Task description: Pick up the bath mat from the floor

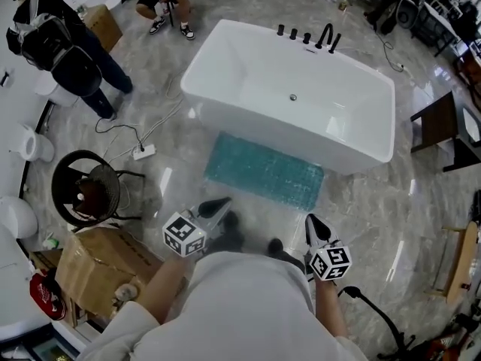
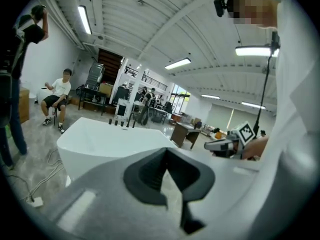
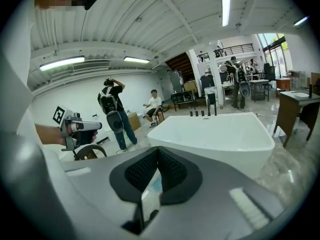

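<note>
The teal bath mat (image 1: 264, 171) lies flat on the grey marbled floor (image 1: 376, 209), with its far long edge just beside the near side of the white bathtub (image 1: 293, 89). Neither tool touches it.

The head view shows both tools held out in front of the person, above the floor and short of the mat's near edge. The left tool (image 1: 216, 205) is off the mat's left end and the right tool (image 1: 314, 226) off its right end. This is the only view that shows the whole mat, along with a cardboard box (image 1: 98, 265) at the lower left and a power strip (image 1: 144, 151) on the floor left of the tub.

The left gripper view shows that tool's dark pads pressed together with nothing between them. It looks level across the tub towards the black taps (image 2: 120, 121) and catches the right tool out to the side. The mat does not appear there.

The right gripper view shows its jaws likewise closed and empty, with only a teal sliver of the mat in the slot below the pads. It shows a standing person (image 3: 114, 115) with a backpack and a seated person (image 3: 153, 106) upright, where the head view shows them only from above.
</note>
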`<action>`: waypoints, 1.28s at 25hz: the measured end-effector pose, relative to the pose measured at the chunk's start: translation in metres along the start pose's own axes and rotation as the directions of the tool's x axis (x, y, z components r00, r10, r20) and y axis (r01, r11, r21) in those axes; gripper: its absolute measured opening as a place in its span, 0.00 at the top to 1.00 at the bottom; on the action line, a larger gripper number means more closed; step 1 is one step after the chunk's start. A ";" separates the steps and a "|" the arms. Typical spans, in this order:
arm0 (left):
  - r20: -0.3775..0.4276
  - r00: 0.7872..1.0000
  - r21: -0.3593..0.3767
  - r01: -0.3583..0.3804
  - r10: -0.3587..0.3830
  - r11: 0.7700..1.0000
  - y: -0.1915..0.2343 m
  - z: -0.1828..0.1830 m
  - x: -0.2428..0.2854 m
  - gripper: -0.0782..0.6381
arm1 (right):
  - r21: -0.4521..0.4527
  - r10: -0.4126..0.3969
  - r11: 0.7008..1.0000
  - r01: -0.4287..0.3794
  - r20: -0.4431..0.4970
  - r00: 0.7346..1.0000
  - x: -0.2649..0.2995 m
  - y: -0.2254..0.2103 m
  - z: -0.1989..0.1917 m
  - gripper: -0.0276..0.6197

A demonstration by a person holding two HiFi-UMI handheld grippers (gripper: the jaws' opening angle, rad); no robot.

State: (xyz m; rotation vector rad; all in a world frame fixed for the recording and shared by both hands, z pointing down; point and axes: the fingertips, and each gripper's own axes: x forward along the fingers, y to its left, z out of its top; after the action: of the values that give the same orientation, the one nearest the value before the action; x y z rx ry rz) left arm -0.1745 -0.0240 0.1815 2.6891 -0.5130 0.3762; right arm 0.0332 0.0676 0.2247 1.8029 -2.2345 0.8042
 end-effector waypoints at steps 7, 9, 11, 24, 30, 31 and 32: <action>-0.082 0.997 0.036 0.002 0.001 0.999 0.060 -0.007 0.013 0.89 | 0.053 -0.111 0.993 0.110 0.019 0.994 0.038 0.005 0.003 0.95; -0.077 0.997 0.035 0.018 -0.015 0.999 0.071 -0.009 0.018 0.89 | 0.060 -0.140 0.989 0.139 0.018 0.990 0.046 0.003 -0.001 0.95; -0.078 0.996 0.030 0.038 -0.035 0.999 0.079 -0.011 0.025 0.89 | 0.071 -0.164 0.984 0.163 0.015 0.986 0.052 0.000 -0.003 0.95; -0.081 0.993 -0.035 0.080 -0.082 0.996 0.090 -0.008 0.093 0.89 | 0.109 -0.155 0.981 0.158 -0.036 0.987 0.078 -0.057 -0.008 0.95; -0.133 0.989 -0.064 0.052 -0.060 0.997 0.092 -0.026 0.144 0.89 | 0.028 -0.007 1.000 0.009 -0.103 0.995 0.102 -0.086 -0.014 0.95; -0.139 0.989 -0.064 0.050 -0.058 0.997 0.093 -0.030 0.152 0.89 | 0.017 0.000 1.000 0.002 -0.115 0.993 0.106 -0.092 -0.018 0.95; -0.141 0.988 -0.066 0.046 -0.055 0.997 0.095 -0.033 0.160 0.89 | 0.014 0.000 1.000 0.001 -0.123 0.992 0.110 -0.099 -0.023 0.95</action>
State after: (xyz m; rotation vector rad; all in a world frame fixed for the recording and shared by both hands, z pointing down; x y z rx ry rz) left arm -0.0753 -0.1404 0.2923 2.5857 -0.4071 0.5254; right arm 0.0932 -0.0282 0.3225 1.7099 -2.1562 0.9079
